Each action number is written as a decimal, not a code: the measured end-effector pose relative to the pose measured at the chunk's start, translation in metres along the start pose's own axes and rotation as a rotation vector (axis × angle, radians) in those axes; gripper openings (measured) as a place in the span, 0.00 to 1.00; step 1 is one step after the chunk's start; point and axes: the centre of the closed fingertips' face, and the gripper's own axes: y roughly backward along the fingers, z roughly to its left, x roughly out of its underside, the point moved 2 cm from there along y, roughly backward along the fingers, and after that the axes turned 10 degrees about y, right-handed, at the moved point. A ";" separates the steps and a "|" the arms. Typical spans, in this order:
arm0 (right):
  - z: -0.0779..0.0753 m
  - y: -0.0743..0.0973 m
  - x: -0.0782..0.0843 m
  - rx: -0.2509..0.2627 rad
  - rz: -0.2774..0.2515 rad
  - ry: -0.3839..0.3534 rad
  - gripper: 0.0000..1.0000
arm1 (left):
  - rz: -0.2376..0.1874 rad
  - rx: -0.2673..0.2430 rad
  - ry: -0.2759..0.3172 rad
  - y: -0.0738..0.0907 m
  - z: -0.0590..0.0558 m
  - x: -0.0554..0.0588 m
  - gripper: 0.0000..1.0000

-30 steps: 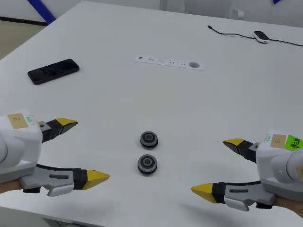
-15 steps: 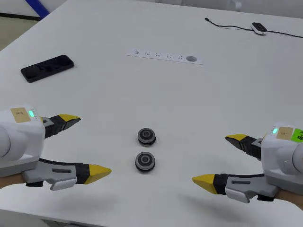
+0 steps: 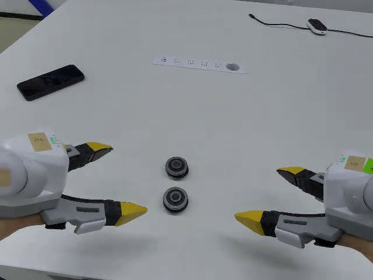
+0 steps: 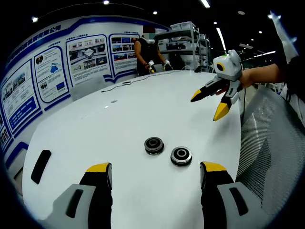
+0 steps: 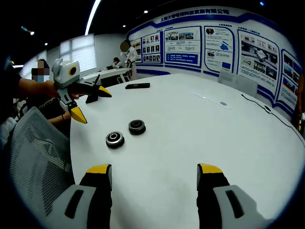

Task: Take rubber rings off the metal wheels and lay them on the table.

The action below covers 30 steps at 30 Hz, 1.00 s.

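- Metal wheels: there are two, a far wheel [image 3: 176, 167] and a near wheel [image 3: 175, 199]. Both lie flat on the white table [image 3: 262, 116], just beside each other but not touching, toward the person's edge.
- The rubber rings [image 3: 165, 199] look to be on both. Each wheel has a dark band around the outside and a lighter metal hub in the middle.
- The left gripper [image 3: 122, 179] hovers to the left of the wheels, yellow tips pointing in at them. Its jaws are spread wide with nothing between them.
- The right gripper [image 3: 267, 195] is over on the other side, a bit farther from the wheels. Its jaws are spread wide too and hold nothing.
- The wheels sit between the two grippers, and neither gripper touches them.
- Farther back on the table are a black phone [image 3: 50, 81] off to the left, a white power strip [image 3: 198, 63] in the middle, and a dark cable [image 3: 274, 24] at the far right edge.
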 end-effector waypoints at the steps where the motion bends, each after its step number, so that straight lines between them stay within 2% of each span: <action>1: 0.000 0.000 0.001 0.000 0.001 -0.001 0.74 | 0.000 0.002 -0.003 -0.002 0.000 -0.001 0.78; 5: 0.000 0.000 0.002 0.002 0.002 -0.012 0.73 | 0.004 0.012 -0.006 -0.008 -0.003 -0.003 0.77; 9: 0.000 0.000 0.010 0.002 0.033 -0.018 0.72 | 0.009 0.032 -0.010 -0.013 -0.005 -0.003 0.76; 18: 0.004 0.001 0.008 -0.004 0.005 -0.071 0.66 | 0.034 0.084 -0.028 -0.028 -0.017 -0.002 0.67; 30: 0.009 -0.002 0.006 -0.005 -0.029 -0.170 0.57 | 0.043 0.110 -0.027 -0.040 -0.024 0.001 0.57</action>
